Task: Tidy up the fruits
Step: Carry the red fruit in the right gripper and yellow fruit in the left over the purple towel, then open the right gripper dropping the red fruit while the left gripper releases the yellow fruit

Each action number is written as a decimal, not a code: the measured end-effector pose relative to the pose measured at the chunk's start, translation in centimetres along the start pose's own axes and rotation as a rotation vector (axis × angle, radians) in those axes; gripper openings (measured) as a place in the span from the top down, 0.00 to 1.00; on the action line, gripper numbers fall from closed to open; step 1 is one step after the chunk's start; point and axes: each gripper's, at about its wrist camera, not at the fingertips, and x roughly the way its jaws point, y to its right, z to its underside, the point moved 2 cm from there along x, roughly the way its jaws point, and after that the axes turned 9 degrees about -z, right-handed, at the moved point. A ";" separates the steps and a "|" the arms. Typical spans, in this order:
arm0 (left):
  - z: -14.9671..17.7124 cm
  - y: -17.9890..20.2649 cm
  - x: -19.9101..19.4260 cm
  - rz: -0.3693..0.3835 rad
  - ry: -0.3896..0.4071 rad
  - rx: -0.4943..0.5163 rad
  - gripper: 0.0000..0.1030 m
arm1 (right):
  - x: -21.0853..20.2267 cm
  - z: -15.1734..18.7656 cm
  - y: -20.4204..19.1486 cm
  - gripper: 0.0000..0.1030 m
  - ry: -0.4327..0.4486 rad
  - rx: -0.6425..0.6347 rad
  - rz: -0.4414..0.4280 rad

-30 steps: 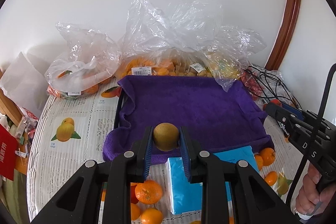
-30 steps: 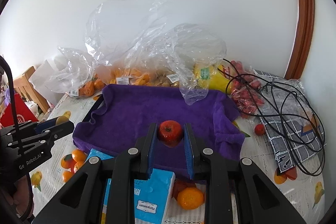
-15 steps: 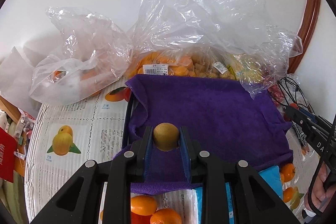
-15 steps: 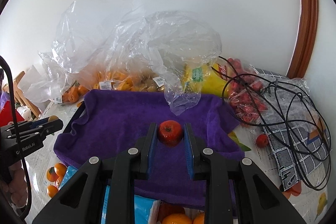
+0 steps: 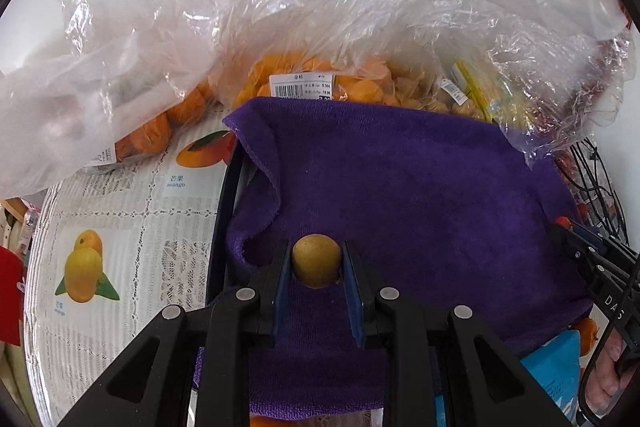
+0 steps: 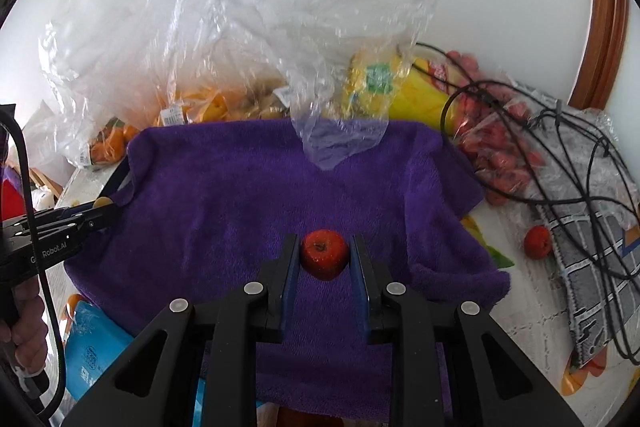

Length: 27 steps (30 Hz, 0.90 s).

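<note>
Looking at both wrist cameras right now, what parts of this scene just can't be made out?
- Left wrist view: most of the fruit in the clear plastic bags, behind crinkled, glaring film.
- Both views: the black tray, covered by the purple towel except one edge.
- Right wrist view: the blue tissue pack, partly behind the right gripper.

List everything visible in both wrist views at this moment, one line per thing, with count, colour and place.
purple towel: one, purple, over a tray, centre.
plastic bags: several, clear, holding orange fruit, behind the towel.
red fruit bag: one, right of the towel.
loose red fruit: one, on the tablecloth, right.
black cables: tangled, right.
blue tissue pack: one, near left.
brownish-yellow fruit: one, in the left hand-held gripper.
small red fruit: one, in the right hand-held gripper.
</note>
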 end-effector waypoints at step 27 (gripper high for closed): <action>2.0 -0.3 -5.1 0.022 0.003 -0.011 0.50 | -5.1 0.7 -2.3 0.28 0.021 0.019 0.065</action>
